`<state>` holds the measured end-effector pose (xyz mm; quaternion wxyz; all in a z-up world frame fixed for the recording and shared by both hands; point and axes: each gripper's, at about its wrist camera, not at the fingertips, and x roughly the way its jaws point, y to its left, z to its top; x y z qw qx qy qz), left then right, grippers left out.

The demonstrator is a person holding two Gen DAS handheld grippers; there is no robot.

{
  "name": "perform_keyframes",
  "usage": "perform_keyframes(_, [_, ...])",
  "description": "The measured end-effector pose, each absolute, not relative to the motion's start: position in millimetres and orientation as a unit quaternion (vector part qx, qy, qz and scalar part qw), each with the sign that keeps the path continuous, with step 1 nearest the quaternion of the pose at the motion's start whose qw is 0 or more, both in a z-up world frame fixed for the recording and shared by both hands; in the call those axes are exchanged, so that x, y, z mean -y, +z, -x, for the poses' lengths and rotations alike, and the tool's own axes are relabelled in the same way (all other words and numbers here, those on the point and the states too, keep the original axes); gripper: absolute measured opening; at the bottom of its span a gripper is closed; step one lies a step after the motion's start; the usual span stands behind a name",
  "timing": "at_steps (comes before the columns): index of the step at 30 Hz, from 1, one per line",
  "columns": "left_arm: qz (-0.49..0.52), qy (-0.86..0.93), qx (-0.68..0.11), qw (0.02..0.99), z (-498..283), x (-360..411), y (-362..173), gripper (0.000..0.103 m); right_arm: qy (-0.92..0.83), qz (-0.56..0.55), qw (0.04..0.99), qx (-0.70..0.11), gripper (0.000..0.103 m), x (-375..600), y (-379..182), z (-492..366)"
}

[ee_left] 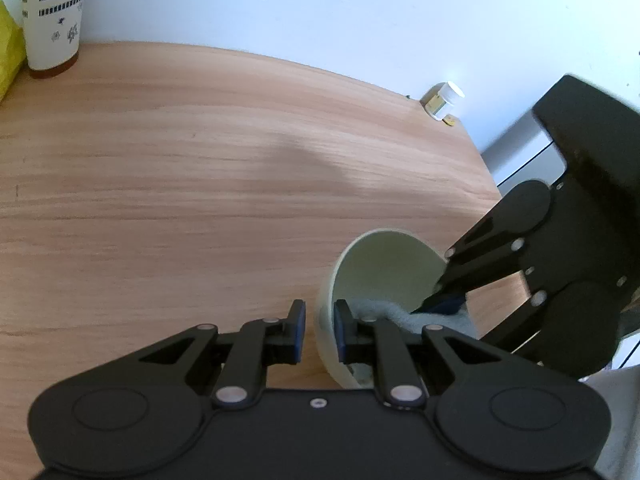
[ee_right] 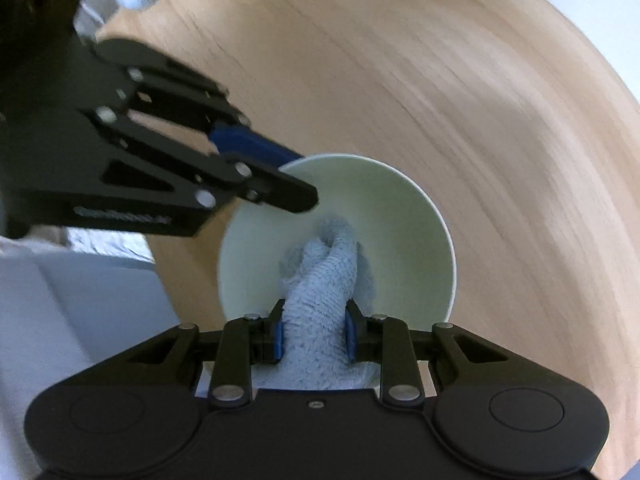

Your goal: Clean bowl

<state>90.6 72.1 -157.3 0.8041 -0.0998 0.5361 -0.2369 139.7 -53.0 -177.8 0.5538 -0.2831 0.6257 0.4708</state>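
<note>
A pale green bowl (ee_left: 384,264) is tilted above the wooden table. My left gripper (ee_left: 319,330) is shut on its rim, one finger outside and one inside. In the right wrist view the bowl (ee_right: 400,220) opens toward the camera. My right gripper (ee_right: 314,336) is shut on a light blue towel (ee_right: 324,280) and presses its end into the bowl. The towel also shows in the left wrist view (ee_left: 400,316), under the right gripper (ee_left: 440,300). The left gripper (ee_right: 292,180) clamps the bowl's upper left rim in the right wrist view.
A white patterned cup (ee_left: 54,12) stands at the table's far left beside something yellow (ee_left: 8,48). A small white-capped bottle (ee_left: 442,100) lies at the far right edge. A grey cabinet (ee_left: 524,148) sits beyond the table (ee_left: 180,160) on the right.
</note>
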Motion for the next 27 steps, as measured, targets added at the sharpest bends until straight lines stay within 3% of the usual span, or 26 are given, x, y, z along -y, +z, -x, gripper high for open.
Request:
perform_keyframes(10, [0.116, -0.234, -0.542, 0.799, -93.3, -70.4, -155.1, 0.015, 0.472, 0.345, 0.575, -0.572, 0.032, 57.3, -180.5, -118.2])
perform_keyframes(13, [0.120, -0.233, -0.534, 0.804, -94.0, -70.7, -147.0, 0.015, 0.467, 0.337, 0.590, -0.565, 0.044, 57.9, -175.7, -116.7])
perform_keyframes(15, [0.127, -0.234, -0.525, 0.808, -92.5, -74.4, -141.3, 0.015, 0.475, 0.337, 0.587, -0.562, 0.061, 59.5, -163.3, -115.3])
perform_keyframes(17, [0.136, -0.234, -0.519, 0.811, -91.3, -79.1, -136.7, 0.015, 0.475, 0.347, 0.592, -0.551, 0.071, 63.3, -148.9, -115.0])
perform_keyframes(20, [0.131, -0.230, -0.517, 0.814, -89.0, -81.7, -134.4, 0.015, 0.489, 0.341, 0.608, -0.525, 0.072, 76.0, -120.8, -117.4])
perform_keyframes(24, [0.128, -0.215, -0.526, 0.813, -83.9, -81.8, -135.8, 0.025, 0.517, 0.353, 0.602, -0.495, 0.072, 84.3, -106.8, -115.9])
perform_keyframes(27, [0.111, -0.197, -0.530, 0.817, -70.9, -79.5, -131.0, 0.047, 0.528, 0.374, 0.589, -0.484, 0.072, 80.9, -134.6, -119.8])
